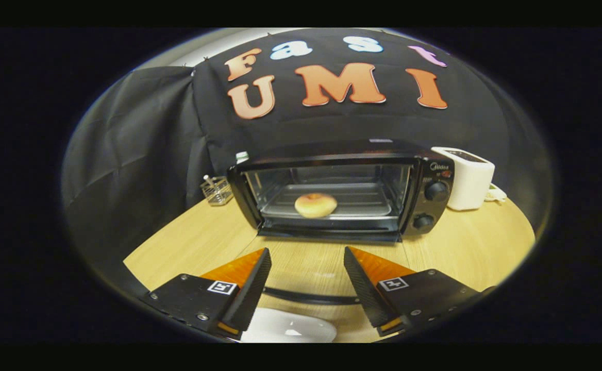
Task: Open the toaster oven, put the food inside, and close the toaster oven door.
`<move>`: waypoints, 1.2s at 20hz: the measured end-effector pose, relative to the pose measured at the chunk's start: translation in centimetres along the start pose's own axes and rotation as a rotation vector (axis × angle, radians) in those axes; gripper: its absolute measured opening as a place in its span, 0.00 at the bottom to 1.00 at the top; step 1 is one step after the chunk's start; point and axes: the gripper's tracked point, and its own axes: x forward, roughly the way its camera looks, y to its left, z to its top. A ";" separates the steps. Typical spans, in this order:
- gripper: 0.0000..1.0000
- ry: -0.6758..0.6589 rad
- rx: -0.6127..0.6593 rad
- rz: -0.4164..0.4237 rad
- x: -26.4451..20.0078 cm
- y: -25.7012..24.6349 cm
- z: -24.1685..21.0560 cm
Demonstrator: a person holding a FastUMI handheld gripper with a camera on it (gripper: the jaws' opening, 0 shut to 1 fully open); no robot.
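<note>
Bun (315,204) sits on the tray (368,208) inside the toaster oven (339,190), round, pale tan with a darker top; its underside is hard to make out. Oven door (327,247) is down flat, handle (308,297) cut off by the fingers. Gripper (307,268) in front of the oven, jaws spread, nothing between them. White plate (288,325) below the handle, partly hidden. White toaster (468,178) right of the oven, wire basket (217,190) left.
</note>
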 end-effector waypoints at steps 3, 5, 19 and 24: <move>0.85 0.074 0.043 0.021 -1.3 1.0 -3.3; 0.85 0.128 0.047 0.033 -2.1 1.8 -5.8; 0.85 0.204 0.053 -0.141 -1.0 -0.4 -9.1; 0.84 0.186 0.088 -0.154 -1.5 -0.4 -7.5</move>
